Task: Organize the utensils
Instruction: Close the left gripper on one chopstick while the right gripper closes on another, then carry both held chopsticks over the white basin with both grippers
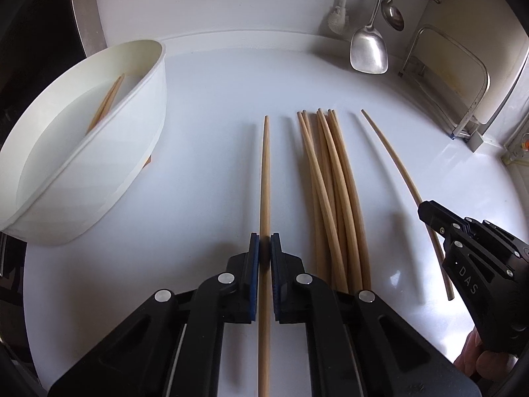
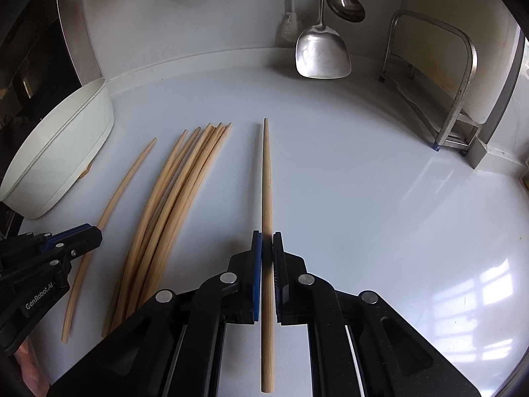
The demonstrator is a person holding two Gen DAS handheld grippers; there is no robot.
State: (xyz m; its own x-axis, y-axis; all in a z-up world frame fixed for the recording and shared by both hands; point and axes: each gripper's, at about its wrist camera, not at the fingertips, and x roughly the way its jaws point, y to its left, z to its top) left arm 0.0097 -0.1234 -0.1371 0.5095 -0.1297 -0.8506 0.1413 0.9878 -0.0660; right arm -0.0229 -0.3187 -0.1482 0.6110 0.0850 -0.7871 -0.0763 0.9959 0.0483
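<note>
Both grippers are clamped tight! Left gripper [image 1: 265,241], bottom centre of its own view, has its jaws closed on a single chopstick [image 1: 264,178]. Right gripper [image 2: 267,240] does the same, pinching another chopstick [image 2: 266,178] that runs straight up the frame. Between them lies the chopstick bundle [image 1: 330,192] on the white table [image 1: 215,99]. At upper left sits the white basin [image 1: 142,99], two chopsticks inside.

Two close wrist views, steeply downward – shared chopstick bundle [image 1: 334,198] between.
</note>
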